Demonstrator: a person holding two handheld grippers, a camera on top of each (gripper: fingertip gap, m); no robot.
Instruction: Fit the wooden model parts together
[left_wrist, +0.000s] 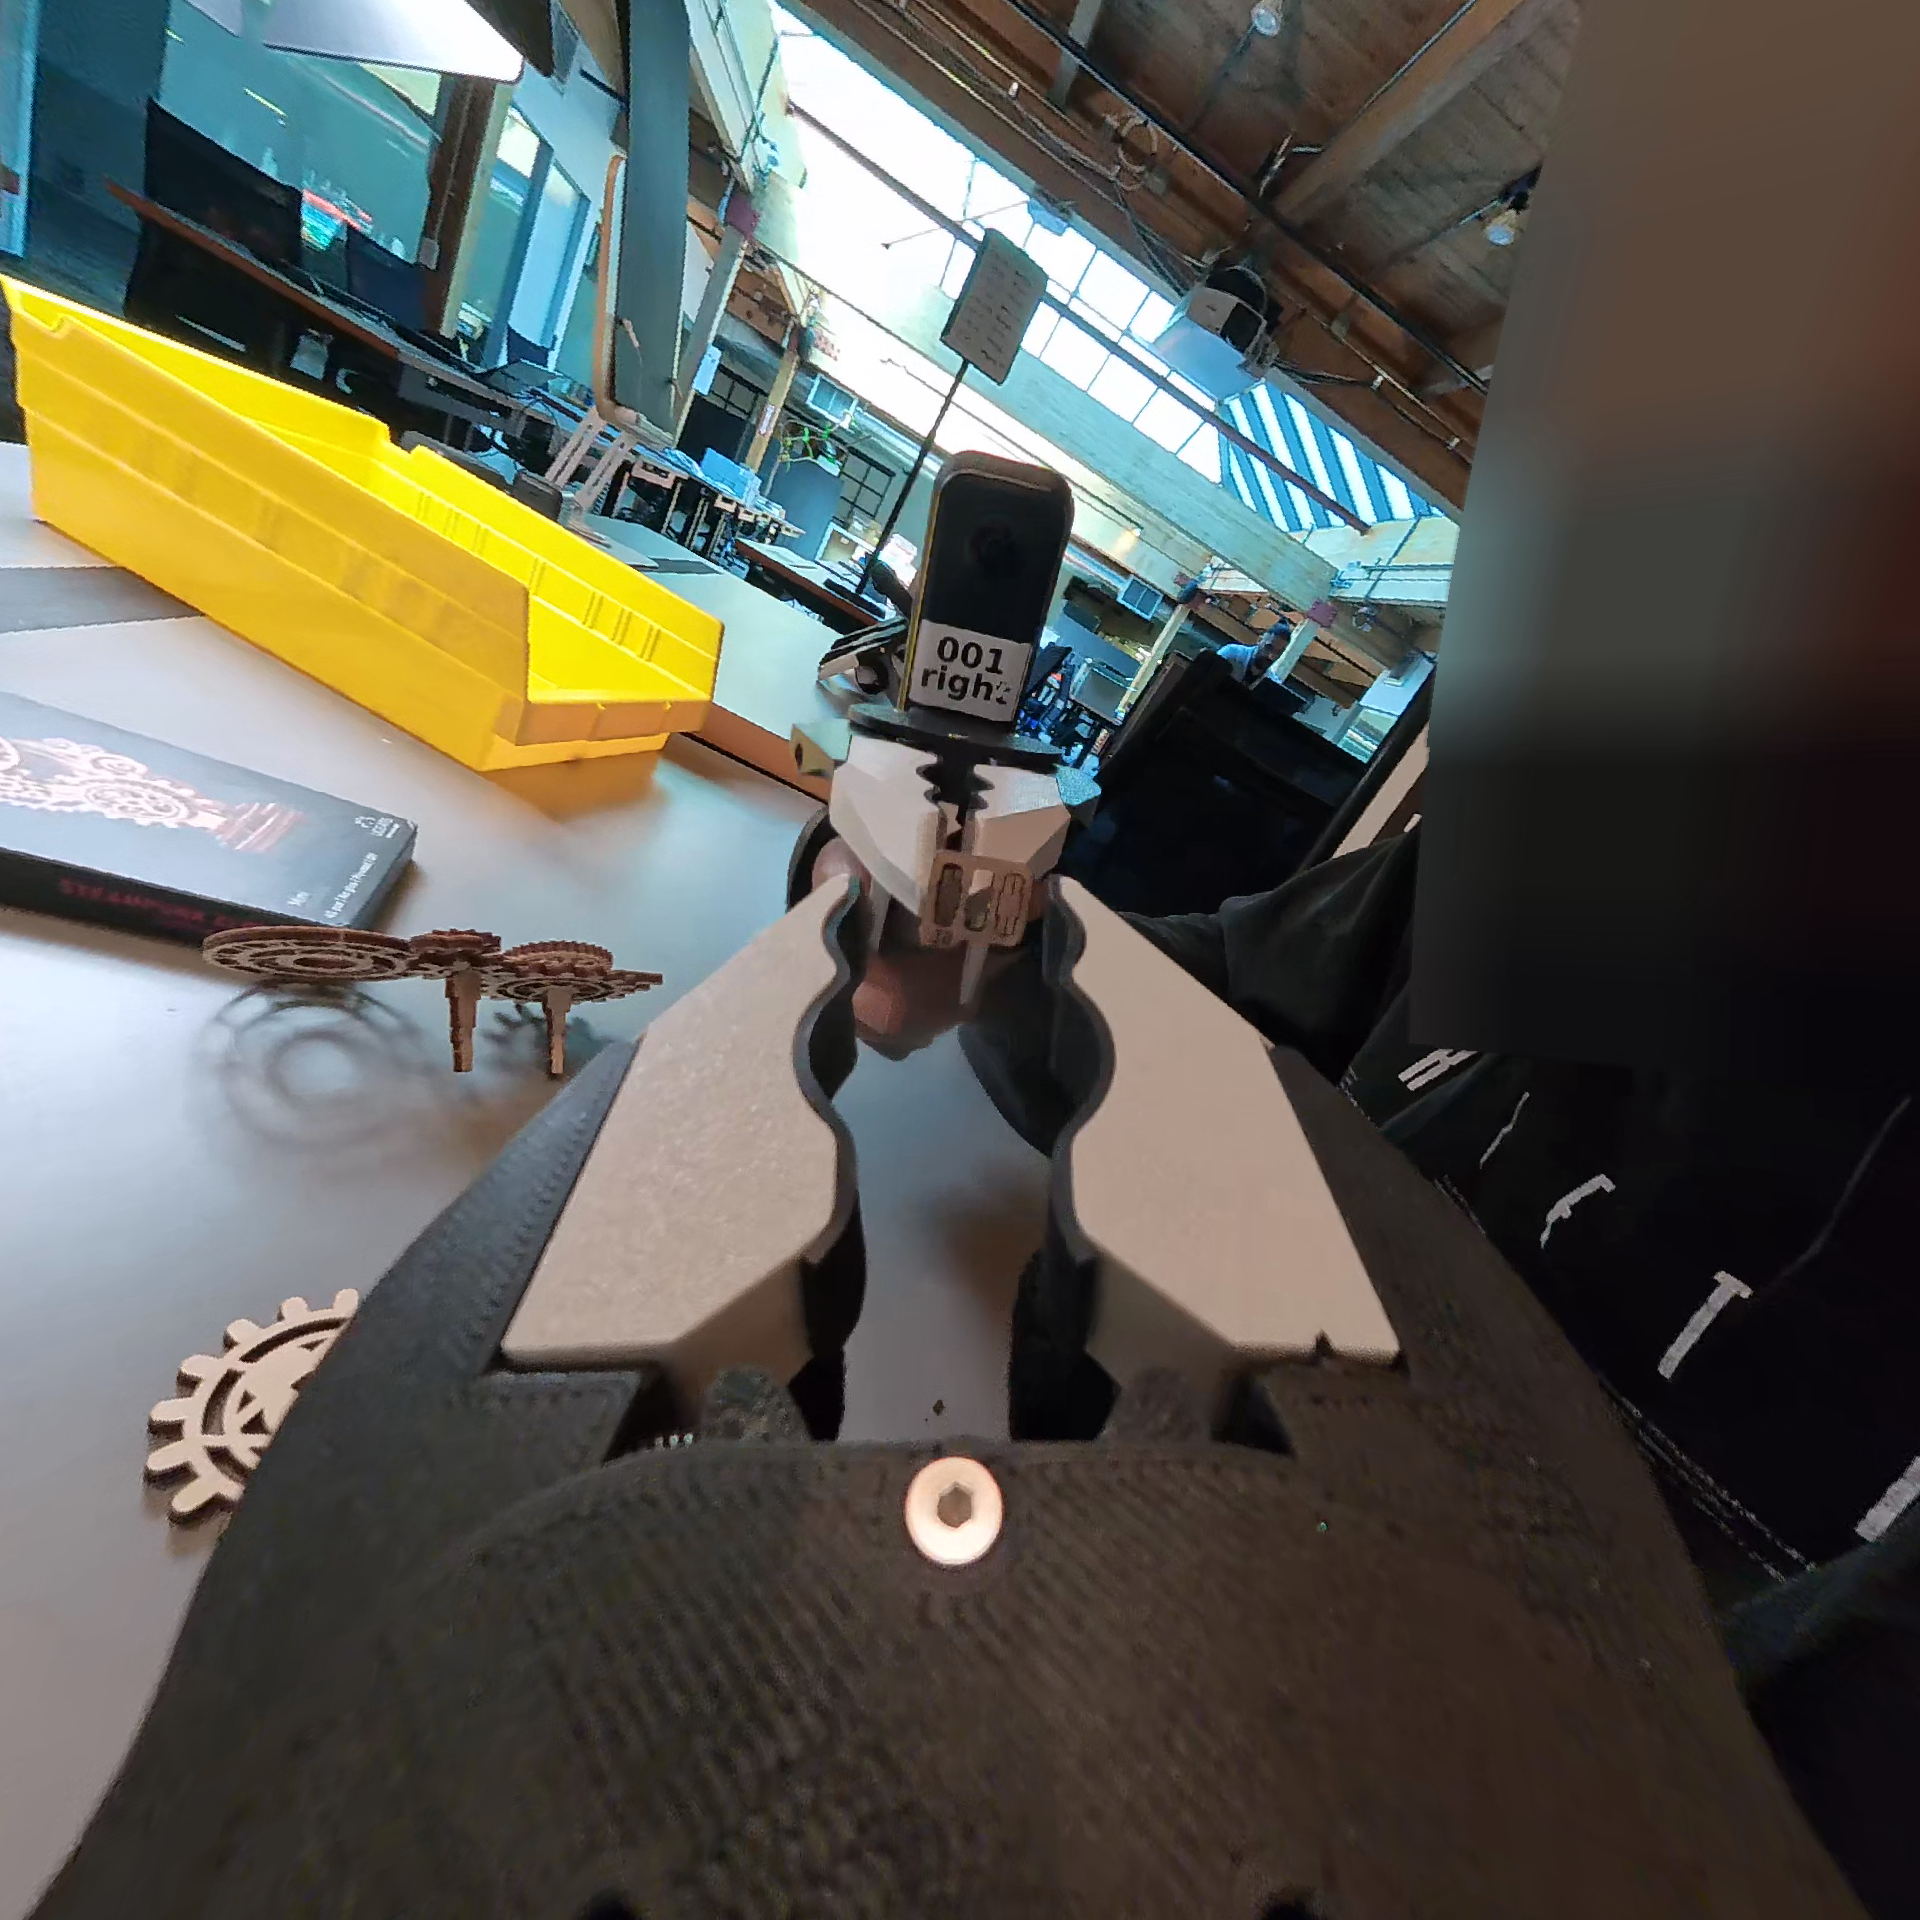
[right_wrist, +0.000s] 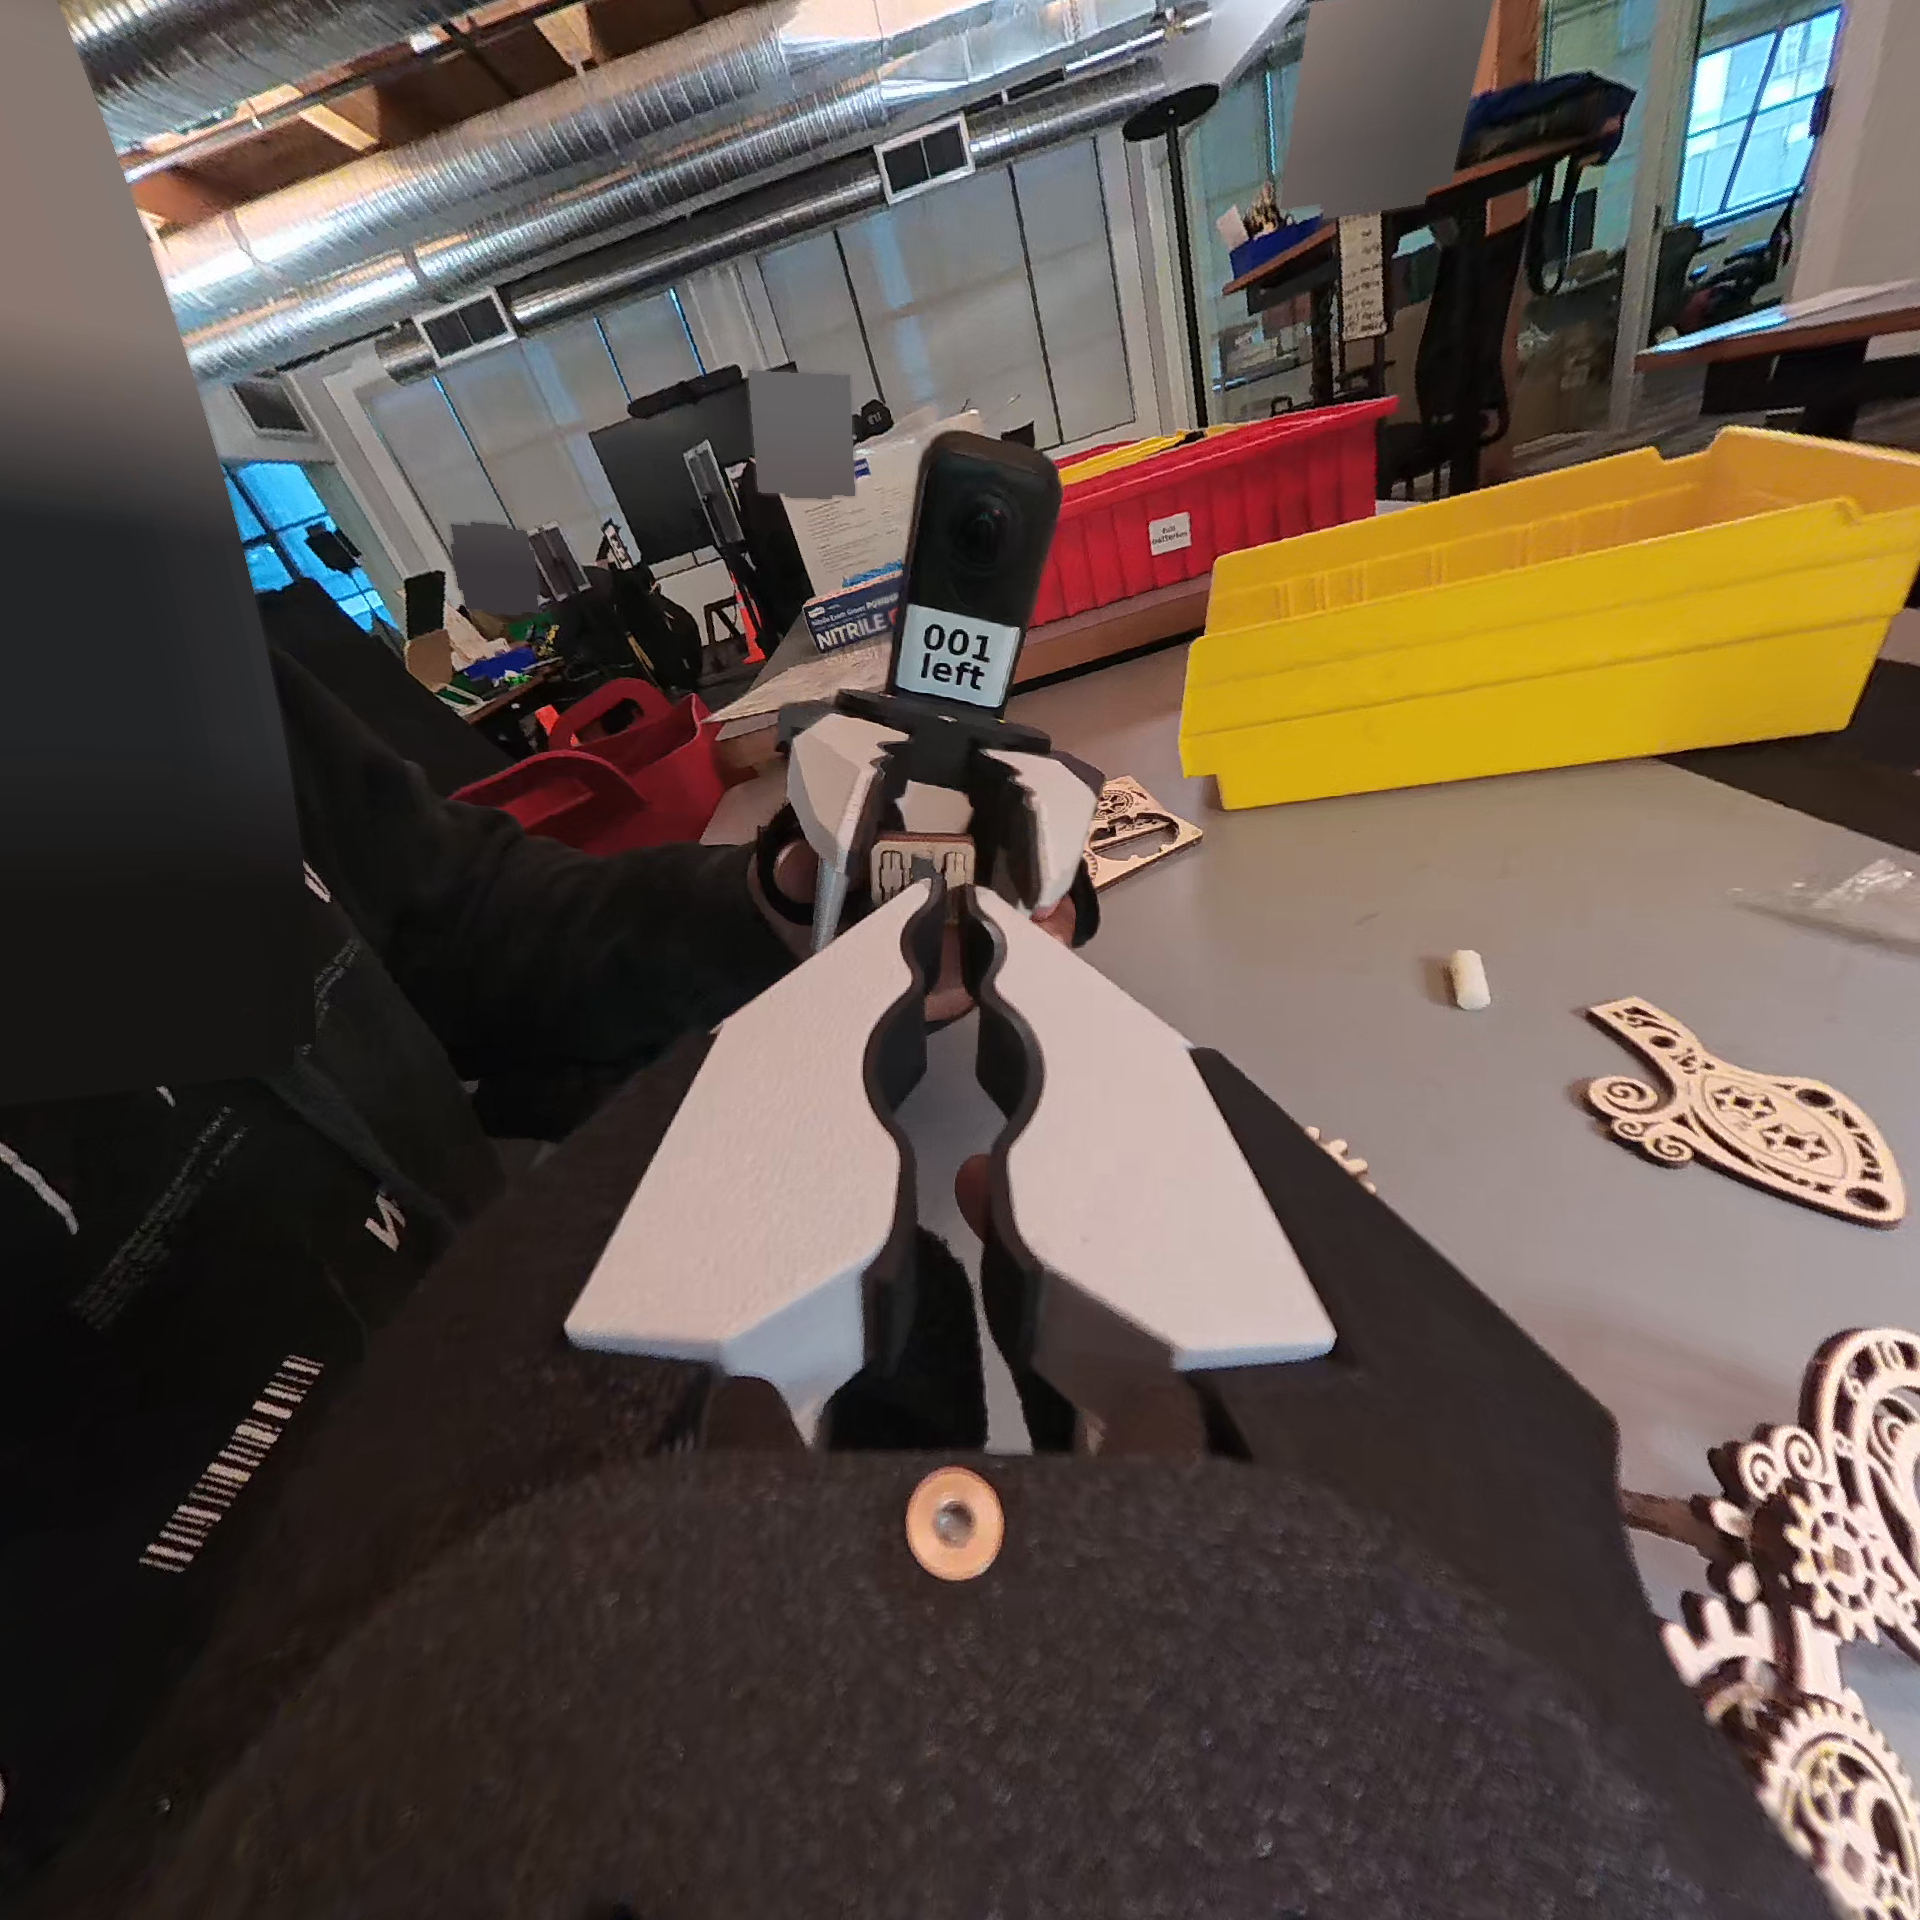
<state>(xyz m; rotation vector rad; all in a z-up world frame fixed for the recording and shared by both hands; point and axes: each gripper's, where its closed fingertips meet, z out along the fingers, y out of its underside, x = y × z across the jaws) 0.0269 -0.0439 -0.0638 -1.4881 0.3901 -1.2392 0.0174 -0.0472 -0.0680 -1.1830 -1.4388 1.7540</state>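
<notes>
Two claws meet tip to tip: left claw (left_wrist: 951, 914) and right claw (right_wrist: 940, 894) each pinch one small flat pale wooden piece (left_wrist: 977, 899) above the grey counter (left_wrist: 312, 1143).

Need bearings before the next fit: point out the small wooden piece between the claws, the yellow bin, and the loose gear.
small wooden piece (left_wrist: 975, 900), left wrist view, slotted face.
yellow bin (right_wrist: 1538, 665), right wrist view, side wall.
loose gear (left_wrist: 223, 1421), left wrist view, spoked body.
</notes>
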